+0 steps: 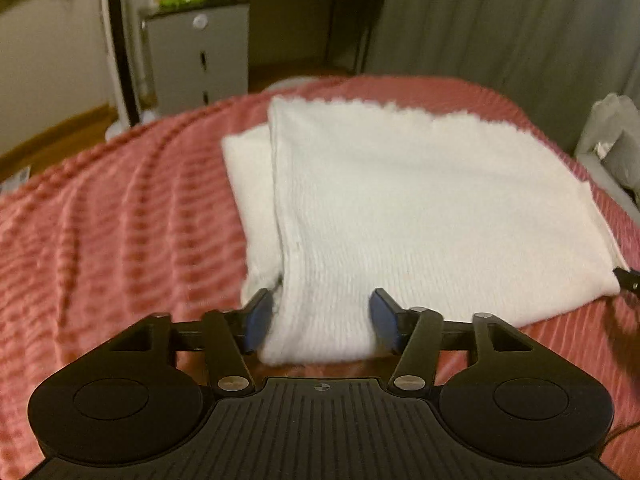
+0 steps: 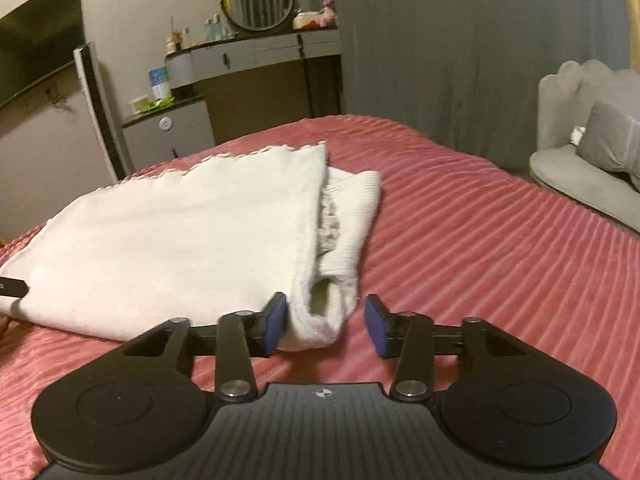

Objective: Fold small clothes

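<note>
still, with both tongs (image 1: 322, 322) (image 2: 326, 326) released astride the white garment's (image 1: 400, 208) near corners, we risked dragging its fold askew across the bed (image 1: 100, 220).

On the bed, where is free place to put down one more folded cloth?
The pink bedspread is bare between the white garment and the bed's edge toward the grey chair. It is also bare on the garment's other side, toward the grey cabinet. The bed's middle is taken by the garment.

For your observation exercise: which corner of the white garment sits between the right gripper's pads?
The white garment's near corner, with the ribbed sleeve, lies in the open right gripper; the other near corner is at the left gripper.
</note>
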A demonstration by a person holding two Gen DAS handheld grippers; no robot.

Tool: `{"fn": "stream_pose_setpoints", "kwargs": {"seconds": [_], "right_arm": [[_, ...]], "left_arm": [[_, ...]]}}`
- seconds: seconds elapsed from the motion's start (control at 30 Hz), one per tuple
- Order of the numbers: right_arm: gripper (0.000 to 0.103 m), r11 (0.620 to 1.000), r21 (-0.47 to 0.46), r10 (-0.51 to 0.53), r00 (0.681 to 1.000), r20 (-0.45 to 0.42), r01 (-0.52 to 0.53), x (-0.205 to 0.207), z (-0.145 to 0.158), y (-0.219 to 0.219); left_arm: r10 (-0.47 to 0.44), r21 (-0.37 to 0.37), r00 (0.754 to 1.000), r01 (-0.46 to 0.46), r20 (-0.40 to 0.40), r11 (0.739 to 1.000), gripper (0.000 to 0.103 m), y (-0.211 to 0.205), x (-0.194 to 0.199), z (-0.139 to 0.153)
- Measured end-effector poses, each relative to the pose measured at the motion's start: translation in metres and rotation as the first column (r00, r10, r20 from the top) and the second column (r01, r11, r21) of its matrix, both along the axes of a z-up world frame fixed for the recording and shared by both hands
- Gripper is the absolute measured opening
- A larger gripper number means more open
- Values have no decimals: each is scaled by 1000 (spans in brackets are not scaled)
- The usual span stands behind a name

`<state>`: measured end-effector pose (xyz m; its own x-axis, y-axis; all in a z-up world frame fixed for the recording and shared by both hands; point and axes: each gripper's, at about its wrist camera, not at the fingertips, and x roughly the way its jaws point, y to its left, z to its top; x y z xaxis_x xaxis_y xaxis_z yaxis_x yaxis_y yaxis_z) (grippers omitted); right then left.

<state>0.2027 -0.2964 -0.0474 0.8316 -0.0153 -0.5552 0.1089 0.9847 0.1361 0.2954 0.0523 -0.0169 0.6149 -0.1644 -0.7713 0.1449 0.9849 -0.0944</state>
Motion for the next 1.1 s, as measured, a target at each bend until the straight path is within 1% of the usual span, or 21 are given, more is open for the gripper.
{"fn": "stream_pose_setpoints", "kwargs": {"seconds": [0.07, 0.1, 0.13, 0.17, 0.23, 0.3, 0.47, 0.53, 0.67, 0.77, 0.83, 0.87, 0.9, 0.93, 0.97, 1.0, 1.03, 1.1], "right_arm": [[25, 1000, -2, 30, 999, -23, -31, 8, 3, 6], [22, 999, -15, 38, 998, -50, -39, 13, 3, 9], [14, 999, -33, 38, 997, -72, -41, 18, 2, 14], [13, 998, -50, 43, 995, -93, -48, 20, 2, 16], [11, 996, -80, 40, 993, -109, -48, 22, 6, 20], [10, 994, -105, 30, 995, -96, -40, 21, 12, 20], [10, 989, -144, 10, 996, -83, -22, 13, 17, 16], [10, 991, -135, 4, 997, -83, -15, 13, 17, 13], [10, 990, -144, -3, 997, -74, -8, 12, 17, 13], [10, 988, -156, -7, 998, -65, -3, 11, 17, 12], [10, 985, -174, -27, 997, -73, 14, 12, 13, 11], [10, 982, -188, -42, 995, -89, 24, 14, 8, 9], [10, 981, -192, -46, 992, -114, 23, 17, 3, 7], [14, 982, -188, -48, 991, -123, 24, 17, 1, 6], [22, 982, -185, -64, 992, -110, 43, 15, 3, 5], [24, 982, -182, -72, 992, -104, 52, 12, 7, 6], [25, 982, -182, -75, 992, -97, 56, 8, 10, 7], [25, 978, -197, -82, 993, -82, 65, 0, 15, 11]], "left_arm": [[-1, 21, 1000, 1, -14, 1000, 50, -4, -4, -1], [-1, 29, 1000, 1, -18, 1000, 45, -7, -4, -1], [2, 38, 1000, -1, -21, 999, 43, -8, -1, -3], [6, 47, 1000, -5, -25, 999, 38, -9, -2, -3], [11, 64, 1000, -9, -26, 998, 28, -10, -1, -1], [9, 70, 1000, -8, -20, 998, 21, -9, -2, 2], [9, 76, 1000, -8, -14, 997, 15, -3, -3, 5], [6, 85, 1000, -5, -12, 996, 14, -3, -4, 4], [2, 89, 1000, -2, -1, 996, 11, -3, -4, 9], [17, 63, 1000, -18, 9, 998, 11, 3, -4, 13], [40, 69, 999, -39, -5, 997, 13, 8, -2, 7], [54, 69, 998, -52, -28, 996, 16, 11, -1, 3], [63, 51, 997, -61, -43, 997, 19, 16, -2, 0], [68, 38, 997, -66, -43, 997, 21, 19, -5, 0], [66, 37, 997, -65, -39, 997, 27, 21, -8, 2], [70, 46, 997, -68, -33, 997, 38, 23, -11, 3], [81, 49, 996, -79, -27, 996, 40, 26, -16, 4], [87, 12, 995, -86, -38, 996, 41, 33, -24, 5]]}}
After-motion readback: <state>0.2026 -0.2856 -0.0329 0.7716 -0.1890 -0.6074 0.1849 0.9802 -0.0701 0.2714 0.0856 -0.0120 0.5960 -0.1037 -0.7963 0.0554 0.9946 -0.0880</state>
